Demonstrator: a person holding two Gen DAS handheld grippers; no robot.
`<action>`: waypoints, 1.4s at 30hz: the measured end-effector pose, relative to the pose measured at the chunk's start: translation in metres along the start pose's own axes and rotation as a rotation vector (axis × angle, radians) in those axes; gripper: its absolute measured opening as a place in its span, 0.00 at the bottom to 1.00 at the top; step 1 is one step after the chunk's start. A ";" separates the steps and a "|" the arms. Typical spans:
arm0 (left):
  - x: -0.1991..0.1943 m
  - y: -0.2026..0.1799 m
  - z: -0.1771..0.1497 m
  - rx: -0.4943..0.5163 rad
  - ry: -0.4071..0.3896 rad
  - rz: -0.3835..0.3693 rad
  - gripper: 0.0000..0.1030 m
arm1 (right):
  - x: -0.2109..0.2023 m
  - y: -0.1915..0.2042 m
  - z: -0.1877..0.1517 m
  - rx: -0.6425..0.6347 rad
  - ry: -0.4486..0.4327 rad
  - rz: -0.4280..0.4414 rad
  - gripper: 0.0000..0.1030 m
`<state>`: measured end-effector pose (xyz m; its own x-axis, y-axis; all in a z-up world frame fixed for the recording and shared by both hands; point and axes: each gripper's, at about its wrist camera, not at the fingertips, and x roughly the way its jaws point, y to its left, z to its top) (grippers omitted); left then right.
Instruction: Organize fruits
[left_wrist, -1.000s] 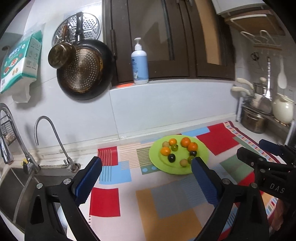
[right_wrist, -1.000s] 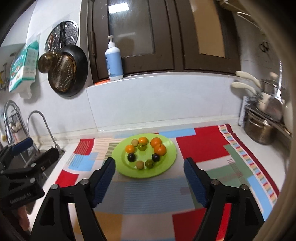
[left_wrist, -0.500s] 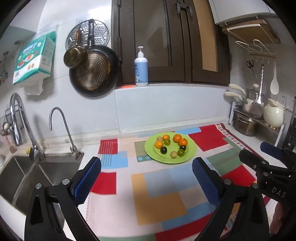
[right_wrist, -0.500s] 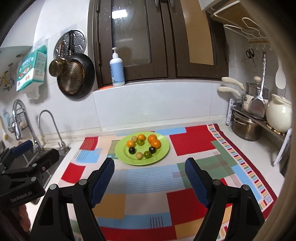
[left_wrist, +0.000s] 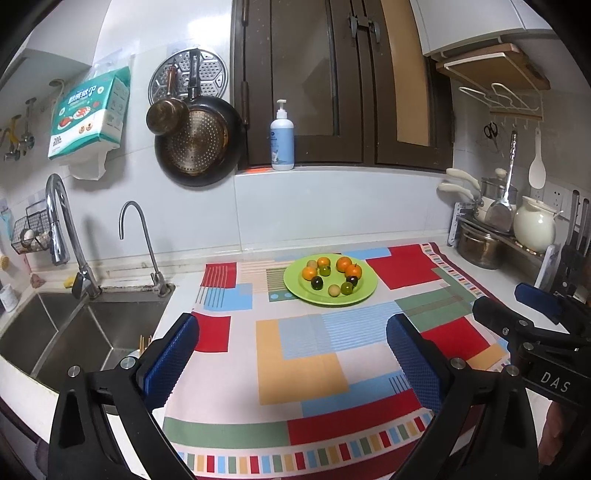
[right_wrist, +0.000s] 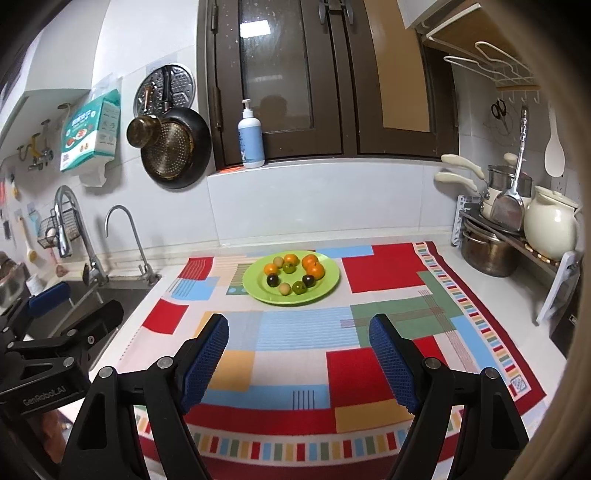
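Left gripper (left_wrist: 291, 354) and right gripper (right_wrist: 299, 354): fingers spread wide apart, nothing held, both above the patterned cloth (left_wrist: 314, 354) on the surface. Fruits (right_wrist: 295, 273) sit in a ring on the green plate (right_wrist: 328, 286), well beyond both grippers, toward the wall.

right gripper (right_wrist: 298, 334) gapes empty above the patchwork mat (right_wrist: 380, 354); green plate (right_wrist: 328, 286) (fruits ringed on it) sits well beyond.
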<state>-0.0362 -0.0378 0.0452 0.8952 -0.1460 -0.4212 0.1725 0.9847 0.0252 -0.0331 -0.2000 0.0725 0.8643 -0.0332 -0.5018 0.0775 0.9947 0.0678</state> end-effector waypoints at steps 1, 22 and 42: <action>-0.002 -0.001 0.000 0.000 -0.001 0.002 1.00 | -0.002 -0.001 -0.001 0.000 0.000 0.003 0.77; -0.031 -0.004 -0.009 0.003 -0.028 -0.003 1.00 | -0.031 0.006 -0.011 -0.005 -0.027 0.000 0.77; -0.035 -0.003 -0.010 -0.002 -0.024 0.002 1.00 | -0.037 0.007 -0.013 -0.016 -0.032 0.014 0.77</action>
<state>-0.0724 -0.0348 0.0506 0.9050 -0.1462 -0.3995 0.1699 0.9852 0.0243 -0.0711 -0.1908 0.0803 0.8807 -0.0221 -0.4731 0.0574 0.9965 0.0604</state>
